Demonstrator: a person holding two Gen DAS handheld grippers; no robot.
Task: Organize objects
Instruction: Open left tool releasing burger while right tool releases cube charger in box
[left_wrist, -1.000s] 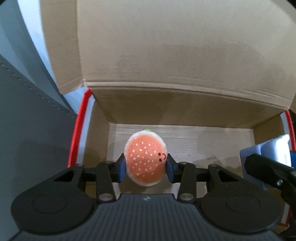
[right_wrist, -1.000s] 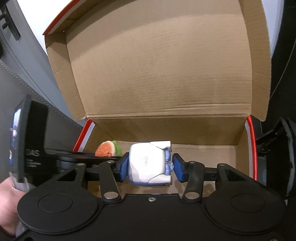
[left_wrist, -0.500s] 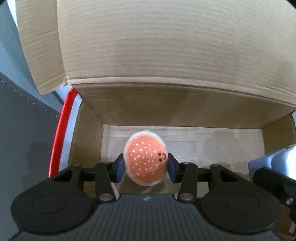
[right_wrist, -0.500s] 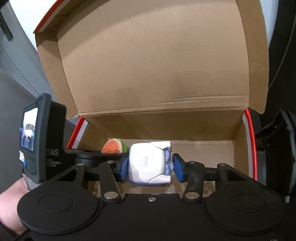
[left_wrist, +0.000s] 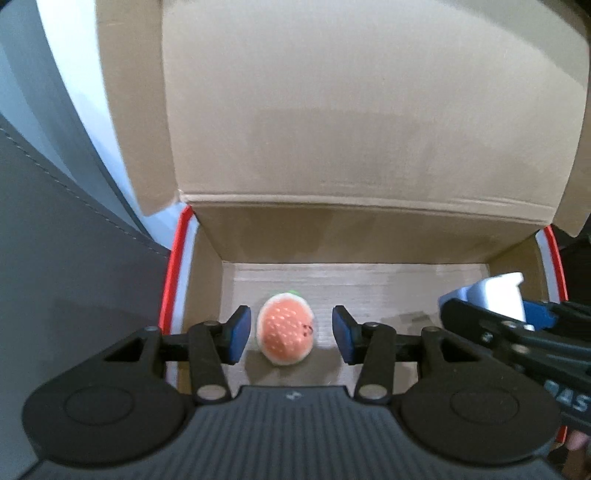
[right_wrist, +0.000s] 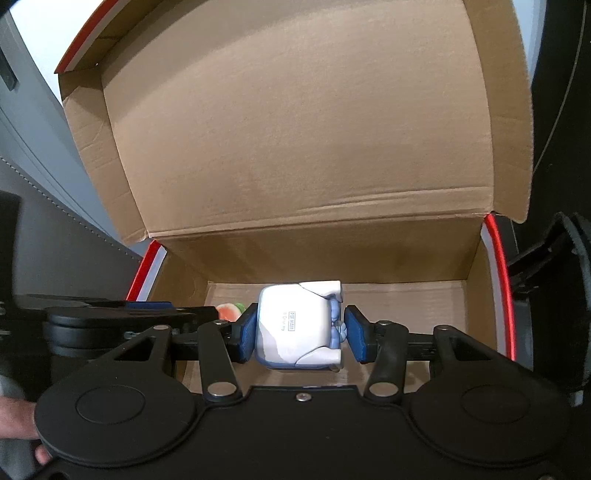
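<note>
My left gripper fingers are spread around the round plush burger lying on the cardboard box floor; my right gripper fingers clamp the smooth white figurine above it.

Both handheld grippers reach forward, one spread and one clamped.

The left black two-finger gripper with blue pads has its jaws parted, neither pad touching anything. The right black two-finger gripper with blue pads is closed, both pads pressed against what it carries; it also shows at the right edge of the left wrist view. A bare hand shows at the lower left of the right wrist view.
</note>
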